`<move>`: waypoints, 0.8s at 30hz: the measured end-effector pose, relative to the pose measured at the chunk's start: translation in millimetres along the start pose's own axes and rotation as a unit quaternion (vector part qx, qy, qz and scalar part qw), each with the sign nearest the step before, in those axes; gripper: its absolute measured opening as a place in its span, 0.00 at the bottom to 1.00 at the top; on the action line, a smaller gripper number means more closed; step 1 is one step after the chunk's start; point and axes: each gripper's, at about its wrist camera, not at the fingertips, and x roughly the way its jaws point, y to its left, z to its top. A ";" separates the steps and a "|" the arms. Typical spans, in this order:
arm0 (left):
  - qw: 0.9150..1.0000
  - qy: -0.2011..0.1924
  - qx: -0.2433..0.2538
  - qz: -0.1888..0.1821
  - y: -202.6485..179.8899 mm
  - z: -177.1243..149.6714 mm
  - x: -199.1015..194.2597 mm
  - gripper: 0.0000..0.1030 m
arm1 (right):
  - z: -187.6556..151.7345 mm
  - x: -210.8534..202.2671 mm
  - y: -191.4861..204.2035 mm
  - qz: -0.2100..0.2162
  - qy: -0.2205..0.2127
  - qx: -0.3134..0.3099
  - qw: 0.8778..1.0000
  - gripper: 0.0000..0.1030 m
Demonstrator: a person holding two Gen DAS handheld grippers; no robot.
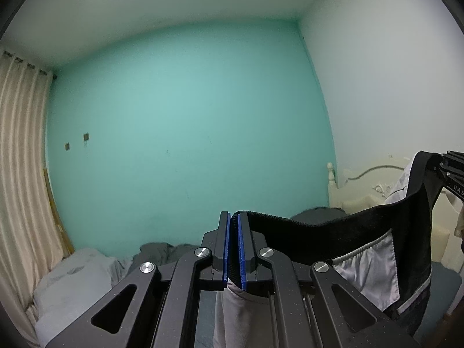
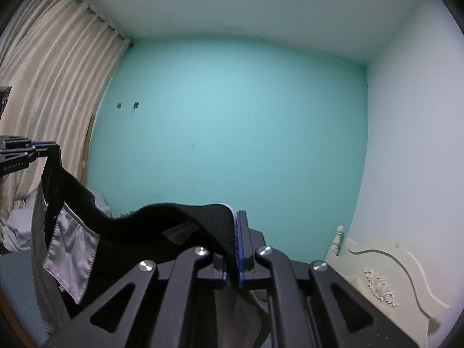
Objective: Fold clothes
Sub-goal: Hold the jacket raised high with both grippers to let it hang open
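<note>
Left wrist view: a teal wall point(image 1: 185, 121) was recorded across most of the frame, with a white wall point(image 1: 391, 87) to the right and a cream curtain point(image 1: 20, 150) at the left edge. Low in the frame, rumpled grey bedding point(image 1: 75, 278) and a cream headboard point(image 1: 359, 185) were noted.

A garment point(image 1: 377, 264), dark with a black ribbed waistband point(image 1: 319, 223) and a pale grey inner pocket lining point(image 1: 368, 269), was seen held up in the air, well above the bedding. The waistband was stretched between the two grippers in a shallow sag, rising toward the right edge.

The left gripper point(image 1: 233, 246) was seen closed on one end of the waistband: the ribbed edge was wrapped over the tip of the right-hand finger and pinched between the blue pads point(image 1: 241, 249), with pale fabric hanging below the fingers. At the far right the right gripper point(image 1: 443, 165) was seen clamped on the other end.

Right wrist view: the same teal wall point(image 2: 232, 130), curtain point(image 2: 58, 66) and carved headboard point(image 2: 385, 272) were recorded. The right gripper point(image 2: 234, 249) was seen shut on the waistband point(image 2: 179, 217), which was draped over the left-hand finger and caught against the blue pad point(image 2: 239, 246); a thin white edge showed at the tip. From there the garment point(image 2: 124, 261) trailed left and up to the left gripper point(image 2: 43, 145), closed on its far end. The pocket lining point(image 2: 69, 255) hung below the band, between the two grippers.
</note>
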 end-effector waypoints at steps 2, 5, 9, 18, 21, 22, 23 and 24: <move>1.000 0.019 -0.003 -0.007 -4.4 -13.8 18.5 0.05 | -6.6 5.2 0.6 -0.002 0.012 -0.003 1.000 0.04; 0.999 0.044 -0.005 -0.014 -13.8 -35.0 46.6 0.05 | -23.8 23.7 0.4 -0.007 0.039 -0.002 0.999 0.04; 0.996 0.083 -0.011 -0.024 -22.4 -70.9 94.8 0.05 | -58.6 62.6 1.5 -0.010 0.086 -0.004 0.996 0.04; 0.986 0.160 -0.025 -0.033 -24.3 -161.8 219.5 0.05 | -164.6 170.6 0.3 -0.013 0.182 0.003 0.983 0.04; 0.982 0.185 -0.033 -0.036 -25.3 -190.3 264.6 0.05 | -203.5 211.9 0.4 -0.010 0.209 0.008 0.978 0.04; 0.980 0.193 -0.035 -0.037 -26.7 -200.3 280.0 0.05 | -215.1 226.4 4.9 -0.008 0.217 0.009 0.976 0.04; 0.978 0.202 -0.036 -0.037 -27.8 -210.9 295.1 0.05 | -227.8 241.6 6.1 -0.007 0.227 0.009 0.974 0.04; 0.976 0.210 -0.037 -0.036 -28.9 -221.5 310.1 0.05 | -240.0 256.5 7.5 -0.005 0.236 0.009 0.972 0.04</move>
